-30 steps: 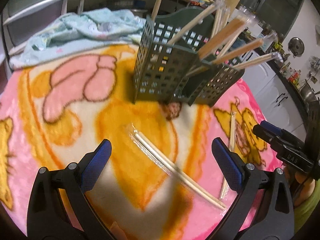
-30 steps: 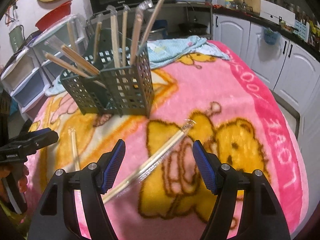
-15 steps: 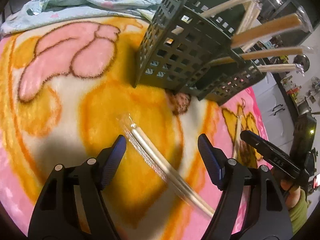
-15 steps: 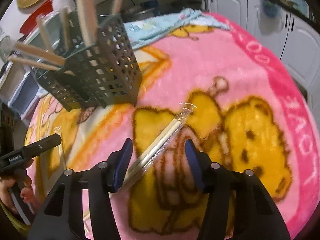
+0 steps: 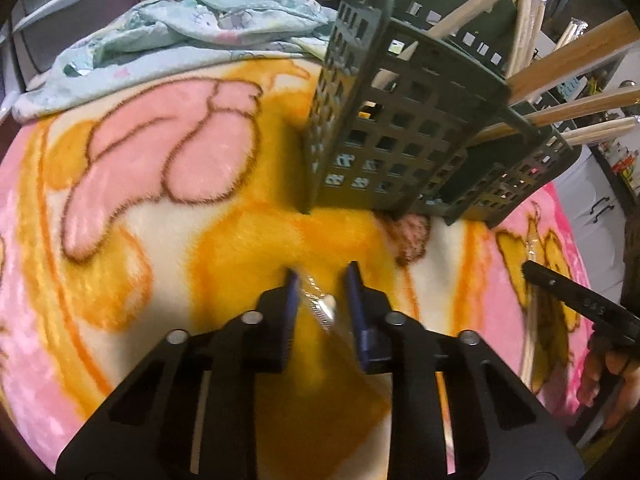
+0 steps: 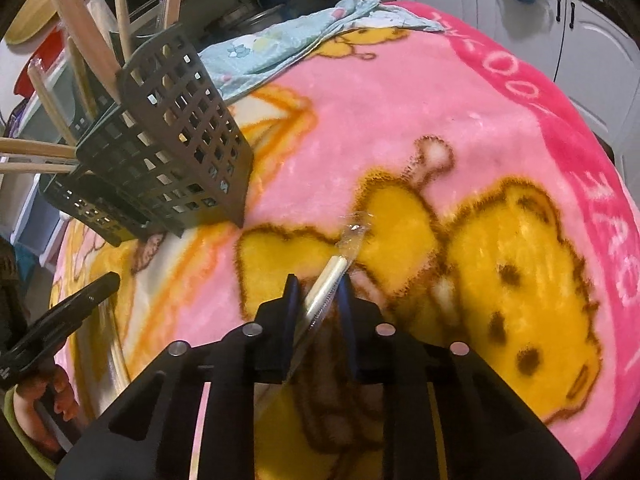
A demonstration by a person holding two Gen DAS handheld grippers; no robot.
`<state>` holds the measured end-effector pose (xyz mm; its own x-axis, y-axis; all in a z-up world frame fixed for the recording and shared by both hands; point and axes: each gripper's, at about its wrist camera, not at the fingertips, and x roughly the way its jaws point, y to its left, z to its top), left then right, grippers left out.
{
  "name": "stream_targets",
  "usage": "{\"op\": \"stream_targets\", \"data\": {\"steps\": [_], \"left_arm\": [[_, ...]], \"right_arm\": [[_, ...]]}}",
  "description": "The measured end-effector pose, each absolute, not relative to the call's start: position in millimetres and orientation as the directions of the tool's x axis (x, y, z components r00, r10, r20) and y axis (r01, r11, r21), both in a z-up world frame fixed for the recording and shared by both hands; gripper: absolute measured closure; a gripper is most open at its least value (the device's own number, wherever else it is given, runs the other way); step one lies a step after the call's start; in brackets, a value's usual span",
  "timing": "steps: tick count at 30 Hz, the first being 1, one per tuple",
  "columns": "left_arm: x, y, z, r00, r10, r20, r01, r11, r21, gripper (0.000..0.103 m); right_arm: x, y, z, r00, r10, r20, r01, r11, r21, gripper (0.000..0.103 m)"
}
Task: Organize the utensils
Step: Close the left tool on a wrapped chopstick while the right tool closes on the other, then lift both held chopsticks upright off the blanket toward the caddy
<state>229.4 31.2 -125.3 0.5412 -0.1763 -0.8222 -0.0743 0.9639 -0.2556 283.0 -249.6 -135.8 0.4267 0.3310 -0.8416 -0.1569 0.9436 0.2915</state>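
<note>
Here the left gripper (image 5: 320,284) is low over a fluffy pink and yellow cartoon blanket (image 5: 168,208), and its two blue-padded fingers (image 5: 291,292) are close on each side of a pair of pale chopsticks in a clear plastic wrapper (image 5: 320,308). The picture is blurry there, so I cannot tell if the pads are really squeezing the wrapper or only sit beside it. Far behind it, a bit to the right, stands a dark green plastic basket with square holes (image 5: 400,140), and many wrapped wooden chopsticks (image 5: 572,56) stick out of its top and lean to the right. A crumpled light blue cloth with little pictures (image 5: 180,28) lies on the far left of the blanket. Near the right edge another wrapped pair of chopsticks (image 5: 530,344) lies flat on the blanket. In the right wrist view, the right gripper (image 6: 318,292) has its fingers almost together around a second pale wrapped pair of chopsticks (image 6: 332,276), which lies slanted on the blanket with its clear tip pointing far and right. The fingers look like they pinch it. The green basket (image 6: 176,152) stands far to the left there.
</note>
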Motion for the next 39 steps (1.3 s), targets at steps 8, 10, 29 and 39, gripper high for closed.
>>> {"op": "stream_targets", "data": {"steps": [8, 10, 29, 39], "left_arm": [[234, 32, -128, 0.527, -0.190, -0.828, -0.054, 0.965, -0.255, 0.095], [234, 32, -128, 0.522, -0.199, -0.830, -0.052, 0.963, -0.264, 0.096], [194, 43, -66, 0.635, -0.328, -0.699, 0.026, 0.914, -0.406, 0.101], [172, 28, -22, 0.689, -0.376, -0.620, 0.115, 0.901, -0.418, 0.102]], "right_arm": [[278, -260, -135, 0.430, 0.380, -0.819, -0.116, 0.923, 0.367, 0.094], [276, -260, -133, 0.432, 0.386, -0.815, -0.116, 0.920, 0.374, 0.096], [231, -249, -82, 0.472, 0.441, -0.763, -0.239, 0.898, 0.370, 0.097], [202, -226, -41, 0.498, 0.498, -0.710, -0.375, 0.862, 0.342, 0.097]]}}
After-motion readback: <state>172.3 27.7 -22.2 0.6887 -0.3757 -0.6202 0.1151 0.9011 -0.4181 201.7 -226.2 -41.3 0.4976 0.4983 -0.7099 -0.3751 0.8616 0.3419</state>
